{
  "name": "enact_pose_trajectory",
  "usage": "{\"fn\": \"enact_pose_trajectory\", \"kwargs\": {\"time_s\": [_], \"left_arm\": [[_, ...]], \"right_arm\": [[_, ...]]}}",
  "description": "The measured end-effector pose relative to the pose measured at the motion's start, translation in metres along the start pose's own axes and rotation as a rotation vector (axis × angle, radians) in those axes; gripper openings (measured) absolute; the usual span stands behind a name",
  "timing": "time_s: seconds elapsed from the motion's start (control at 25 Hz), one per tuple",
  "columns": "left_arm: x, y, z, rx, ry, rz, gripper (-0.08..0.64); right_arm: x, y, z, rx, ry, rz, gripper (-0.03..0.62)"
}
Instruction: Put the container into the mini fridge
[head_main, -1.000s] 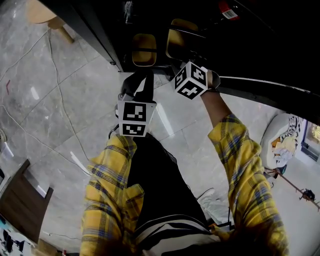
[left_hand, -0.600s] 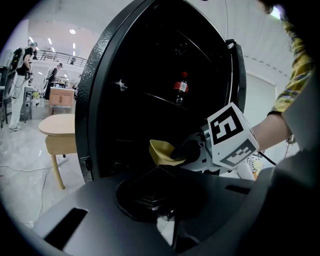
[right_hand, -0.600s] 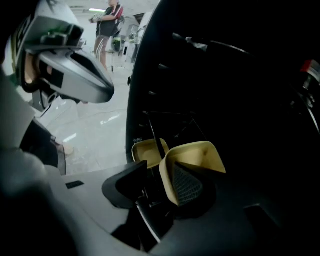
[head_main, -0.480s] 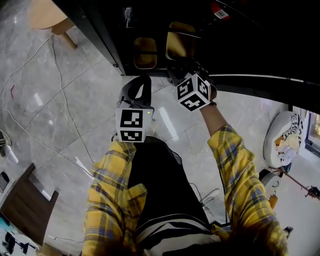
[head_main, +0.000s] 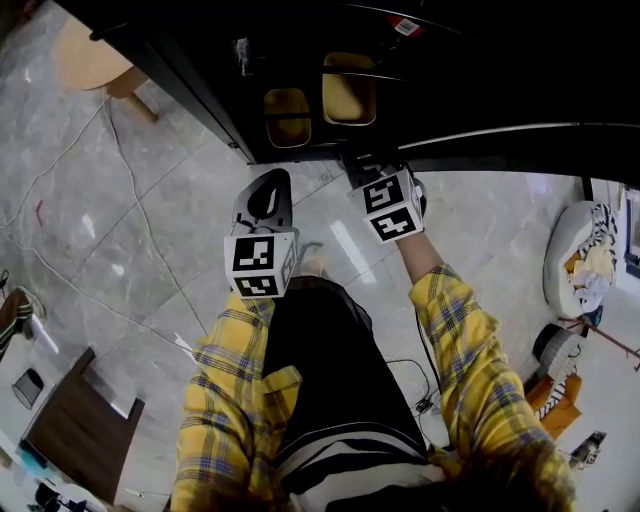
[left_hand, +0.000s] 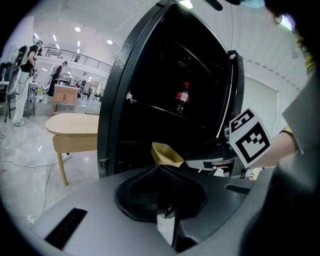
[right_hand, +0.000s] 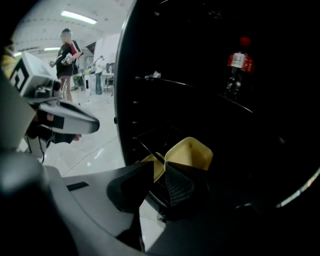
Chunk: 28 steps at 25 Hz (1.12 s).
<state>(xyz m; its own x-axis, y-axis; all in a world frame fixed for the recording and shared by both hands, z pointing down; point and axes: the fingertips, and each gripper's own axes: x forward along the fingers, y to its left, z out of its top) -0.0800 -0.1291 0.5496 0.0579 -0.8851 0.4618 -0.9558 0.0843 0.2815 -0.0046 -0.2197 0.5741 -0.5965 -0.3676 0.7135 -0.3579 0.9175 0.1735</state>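
Two yellow containers (head_main: 349, 97) inside fridge (left_hand: 120, 100); left tongs (left_hand: 160, 169) together, right tongs (right_hand: 159, 169) closing, empty

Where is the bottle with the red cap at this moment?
In the right gripper view the bottle stands at upper right, on a shelf inside the dark mini fridge, higher than the yellow containers and to their right.

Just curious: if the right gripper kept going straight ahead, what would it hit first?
Probably the yellow container on the mini fridge's lower shelf, though depth is unclear. The right gripper's jaws are closing with nothing between them.
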Motion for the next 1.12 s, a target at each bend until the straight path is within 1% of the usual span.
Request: {"fn": "enact_pose_trajectory", "kwargs": {"time_s": [0.12, 0.36, 0.64, 0.96, 1.12], "left_arm": [[-0.009, 0.002, 0.003, -0.006, 0.000, 0.008, 0.009], [-0.028, 0.002, 0.005, 0.021, 0.012, 0.038, 0.009], [-0.045, -0.001, 0.014, 0.037, 0.018, 0.036, 0.009], [-0.056, -0.011, 0.021, 0.061, 0.016, 0.038, 0.009], [-0.061, -0.010, 0.025, 0.067, 0.010, 0.052, 0.008]], "right_arm": [[-0.014, -0.002, 0.005, 0.128, -0.040, -0.012, 0.076], [-0.040, -0.004, -0.004, 0.251, -0.071, -0.047, 0.052], [-0.064, 0.005, -0.007, 0.372, -0.112, -0.061, 0.040], [-0.100, 0.011, -0.017, 0.468, -0.153, -0.073, 0.028], [-0.113, 0.018, -0.023, 0.521, -0.165, -0.080, 0.026]]}}
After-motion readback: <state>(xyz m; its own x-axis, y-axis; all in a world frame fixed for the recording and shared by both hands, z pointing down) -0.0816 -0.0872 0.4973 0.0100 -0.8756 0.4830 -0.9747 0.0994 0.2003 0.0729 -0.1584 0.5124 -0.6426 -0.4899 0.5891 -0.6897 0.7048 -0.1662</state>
